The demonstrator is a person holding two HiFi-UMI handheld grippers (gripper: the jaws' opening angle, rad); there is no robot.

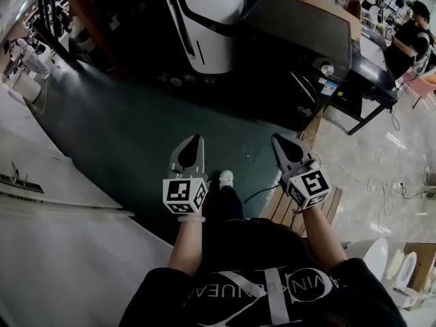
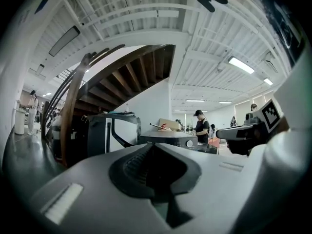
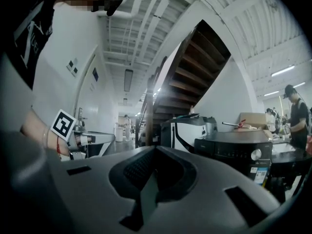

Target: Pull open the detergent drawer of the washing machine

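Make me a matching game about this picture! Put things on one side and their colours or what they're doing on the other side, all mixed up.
Things:
1. washing machine
2. shoe
3. wooden pallet
4. left tool

Colour or state:
A. white
B. shut, with nothing in it
C. black
D. brown slats

Pairs: 1-C, 2-A, 3-D, 4-B

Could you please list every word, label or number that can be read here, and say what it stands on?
No text reads in full.
Shirt: white lettering, upside down and creased, unreadable.
Sticker on the washing machine: too small to read.
Marker cubes: square patterns only, no words.
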